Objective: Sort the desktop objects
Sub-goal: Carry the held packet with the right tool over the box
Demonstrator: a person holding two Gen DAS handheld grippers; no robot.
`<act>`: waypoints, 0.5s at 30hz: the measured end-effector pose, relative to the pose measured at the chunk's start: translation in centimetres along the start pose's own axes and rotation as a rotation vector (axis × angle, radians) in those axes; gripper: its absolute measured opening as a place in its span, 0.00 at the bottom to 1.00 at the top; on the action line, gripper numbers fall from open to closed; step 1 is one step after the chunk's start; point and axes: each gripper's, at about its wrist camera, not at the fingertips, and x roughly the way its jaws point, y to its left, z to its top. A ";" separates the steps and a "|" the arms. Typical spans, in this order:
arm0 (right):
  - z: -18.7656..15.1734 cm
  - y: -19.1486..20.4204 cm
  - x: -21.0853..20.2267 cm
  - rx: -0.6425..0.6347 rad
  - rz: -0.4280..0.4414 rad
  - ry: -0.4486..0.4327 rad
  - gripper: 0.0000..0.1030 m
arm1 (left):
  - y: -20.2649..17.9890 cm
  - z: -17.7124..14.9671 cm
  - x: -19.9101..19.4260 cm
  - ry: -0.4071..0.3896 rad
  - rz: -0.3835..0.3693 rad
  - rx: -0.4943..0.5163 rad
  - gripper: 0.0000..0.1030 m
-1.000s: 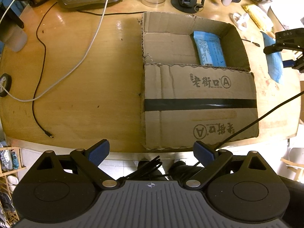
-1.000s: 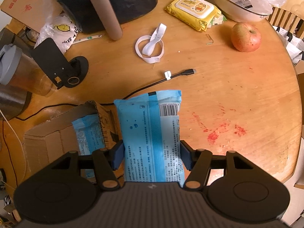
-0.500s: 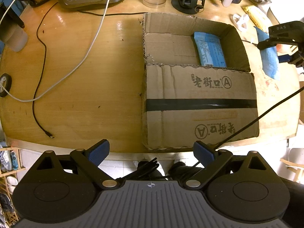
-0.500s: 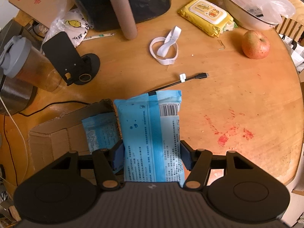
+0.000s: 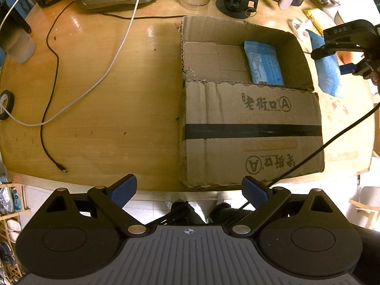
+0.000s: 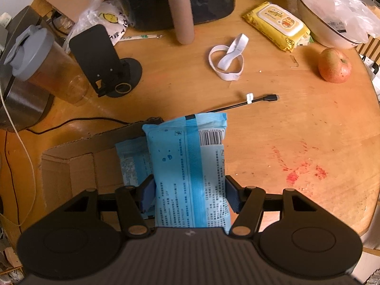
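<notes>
My right gripper is shut on a blue wipes packet and holds it in the air over the right wall of an open cardboard box. In the left wrist view the same packet hangs at the box's right rim, held by the right gripper. A second blue packet lies inside the box at its right side; it also shows in the right wrist view. My left gripper is open and empty at the table's near edge, in front of the box.
Beyond the box lie a white band, a black cable end, a yellow wipes pack, an apple, a phone stand and a lidded cup. Left of the box run a white cable and a black cable.
My right gripper has carried the blue packet up and leftward, from beside the box to above its right rim. The left gripper has stayed still.
</notes>
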 end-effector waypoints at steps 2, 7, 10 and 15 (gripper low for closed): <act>0.0 0.3 0.1 -0.006 0.002 0.001 0.58 | 0.0 0.0 0.0 0.001 -0.001 -0.001 0.94; 0.0 1.0 0.0 -0.011 0.009 -0.001 0.58 | 0.2 0.1 0.0 0.000 -0.002 -0.004 0.94; 0.1 1.4 0.0 -0.014 0.012 -0.005 0.58 | 0.2 0.1 0.0 0.001 -0.003 -0.005 0.94; 0.2 2.1 0.0 -0.025 0.017 -0.005 0.58 | 0.4 0.2 0.0 0.000 -0.003 -0.007 0.94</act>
